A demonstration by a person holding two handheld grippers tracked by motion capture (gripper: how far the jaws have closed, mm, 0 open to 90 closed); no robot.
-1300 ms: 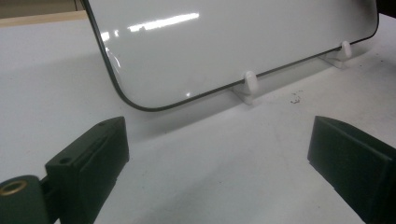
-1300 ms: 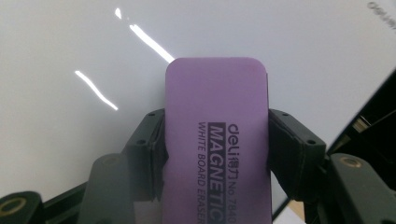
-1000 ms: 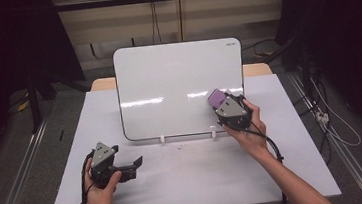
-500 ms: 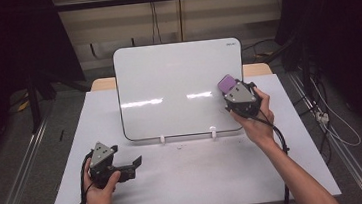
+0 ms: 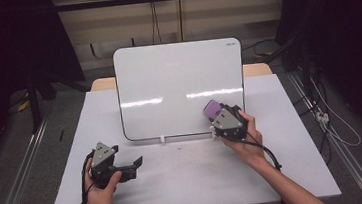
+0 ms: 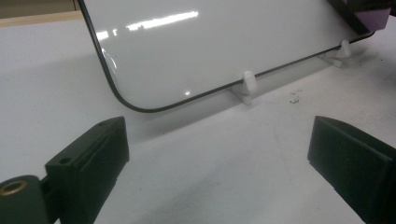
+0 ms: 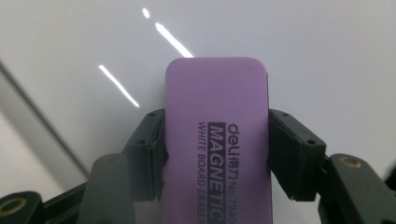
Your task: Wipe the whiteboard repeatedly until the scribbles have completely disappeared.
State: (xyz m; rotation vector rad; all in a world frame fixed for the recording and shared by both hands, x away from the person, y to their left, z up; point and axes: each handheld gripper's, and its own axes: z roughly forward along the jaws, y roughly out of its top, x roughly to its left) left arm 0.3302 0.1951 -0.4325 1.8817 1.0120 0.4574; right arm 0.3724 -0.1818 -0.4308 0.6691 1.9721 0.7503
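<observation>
A white whiteboard (image 5: 180, 89) stands upright on small white feet (image 6: 249, 84) at the middle of the white table (image 5: 293, 136). My right gripper (image 5: 216, 113) is shut on a purple magnetic whiteboard eraser (image 5: 213, 110), held against or just before the board's lower right part; contact cannot be told. In the right gripper view the eraser (image 7: 215, 140) sits between both black fingers (image 7: 149, 140), with the board (image 7: 303, 46) close behind it. My left gripper (image 5: 134, 168) rests low at the table's front left, its jaws open and empty (image 6: 215, 158), facing the board's lower left corner (image 6: 121, 93).
Small dark specks (image 6: 294, 97) lie on the table near the board's foot. Black cables trail from both grippers toward the front edge. Dark floor, rails and cables (image 5: 337, 132) surround the table.
My right gripper with the eraser rose toward the board's right edge, then came back down and left to the lower right part. The left gripper has stayed put.
</observation>
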